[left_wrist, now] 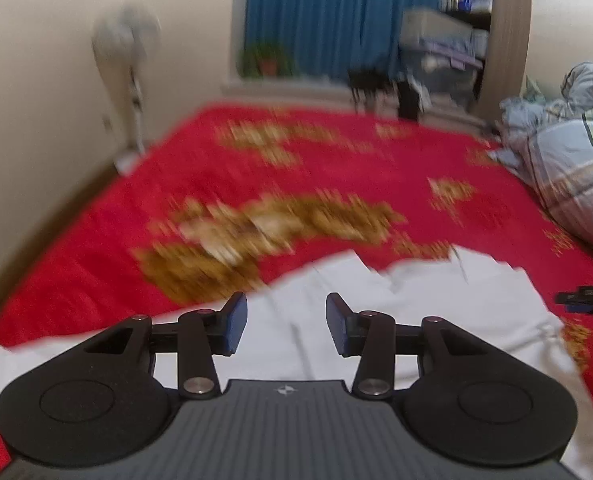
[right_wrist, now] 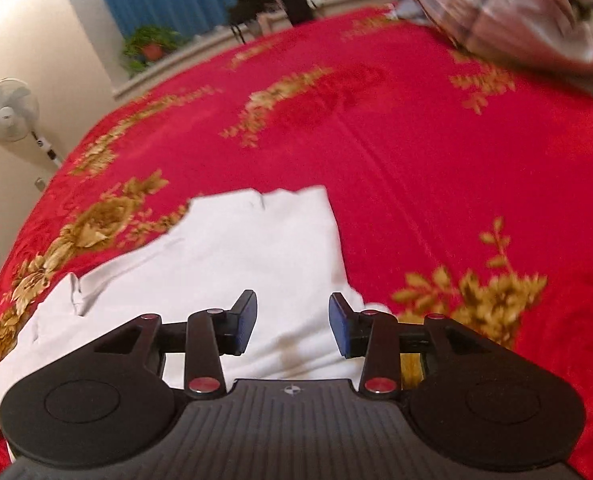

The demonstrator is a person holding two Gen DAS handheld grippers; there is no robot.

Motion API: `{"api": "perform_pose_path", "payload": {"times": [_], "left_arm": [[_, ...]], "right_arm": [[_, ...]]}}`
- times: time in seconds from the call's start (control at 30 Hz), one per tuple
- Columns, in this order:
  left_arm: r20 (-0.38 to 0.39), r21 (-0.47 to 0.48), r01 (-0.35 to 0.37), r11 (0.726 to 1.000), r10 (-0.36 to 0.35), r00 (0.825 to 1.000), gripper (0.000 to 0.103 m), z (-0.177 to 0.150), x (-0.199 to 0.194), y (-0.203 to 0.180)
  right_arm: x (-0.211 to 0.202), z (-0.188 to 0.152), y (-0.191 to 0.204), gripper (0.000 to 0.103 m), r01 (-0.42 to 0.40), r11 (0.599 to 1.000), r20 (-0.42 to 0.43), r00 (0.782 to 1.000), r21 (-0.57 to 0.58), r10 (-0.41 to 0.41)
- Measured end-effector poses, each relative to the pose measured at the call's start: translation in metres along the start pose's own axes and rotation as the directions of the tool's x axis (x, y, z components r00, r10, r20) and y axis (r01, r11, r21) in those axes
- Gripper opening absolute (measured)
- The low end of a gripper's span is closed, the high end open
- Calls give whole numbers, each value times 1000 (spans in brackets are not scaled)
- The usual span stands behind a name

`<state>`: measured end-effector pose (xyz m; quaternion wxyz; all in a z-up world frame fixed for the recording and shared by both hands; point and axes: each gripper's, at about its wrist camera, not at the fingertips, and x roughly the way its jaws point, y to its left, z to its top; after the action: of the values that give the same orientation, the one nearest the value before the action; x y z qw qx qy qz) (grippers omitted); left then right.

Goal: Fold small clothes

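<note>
The left gripper (left_wrist: 286, 322) hangs with its blue-padded jaws spread and nothing between them; the right gripper (right_wrist: 292, 326) is likewise spread and empty. Beneath both lies the small white cotton garment (right_wrist: 232, 264), flat on the red bedspread with gold flowers (right_wrist: 416, 140), one loose flap bunched at its left edge. A striped blue quilt (left_wrist: 568, 168) sits heaped well apart. The risk: with nothing pinning the cloth, the soft bedding may let the layers slip or spring apart, and a careless pinch could gather the bedspread too.

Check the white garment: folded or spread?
Partly folded. The white garment lies on the red bedspread with a layer doubled over, its edge showing at the left; a sleeve end trails beyond. Neither claw holds it.
</note>
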<state>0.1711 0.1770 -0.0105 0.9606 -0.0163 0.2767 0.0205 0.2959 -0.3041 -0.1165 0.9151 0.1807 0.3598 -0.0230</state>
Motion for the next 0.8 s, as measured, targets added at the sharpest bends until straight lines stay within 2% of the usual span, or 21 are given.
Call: {"api": "perform_pose_path", "payload": {"times": [0.07,0.13,0.23,0.27,0.37,0.43,0.53,0.6,0.67,0.73,0.77,0.8], "left_arm": [[56,12,-40,999,40,998,49,-7,-6,12],[64,-6,-87,996,87,994,49,-21,-6,27],[-40,-123,-128,984,124,991,48,-28,7,54],[-49,-166,-136,977,129,990,48,-27,9,63],[-36,-186,-188,964,184,982,48,-22,12,76],[-41,-171,-219,961,215,976,48,-22,14,77],[-59,-169,-232,958,225,973,48,-24,17,84],[-68,-178,-235,955,227,972,48,-27,17,88],[-79,-191,-235,953,223,972,48,-31,17,91],[-94,-196,-238,951,224,970,48,-34,18,95],[-102,-196,-243,950,227,969,48,-36,21,96],[-108,-198,-249,948,231,967,48,-37,20,98]], "right_arm": [[-11,-1,5,42,-14,999,40,999,-36,15],[-28,1,14,42,-8,995,106,994,-102,19],[-64,2,22,42,-11,985,202,978,-174,47],[-75,3,25,42,-19,982,220,974,-187,61],[-119,12,35,48,-37,979,305,947,-201,99],[-150,15,40,50,-65,975,372,917,-213,143],[-181,7,41,64,-93,968,435,880,-235,190],[-182,-8,38,75,-72,961,455,869,-268,193],[-166,-23,33,76,-41,954,424,889,-296,170],[-146,-27,30,75,-14,961,345,932,-277,114],[-140,-24,28,75,-35,969,314,943,-243,113],[-134,-21,23,75,-83,975,297,944,-208,144]]}}
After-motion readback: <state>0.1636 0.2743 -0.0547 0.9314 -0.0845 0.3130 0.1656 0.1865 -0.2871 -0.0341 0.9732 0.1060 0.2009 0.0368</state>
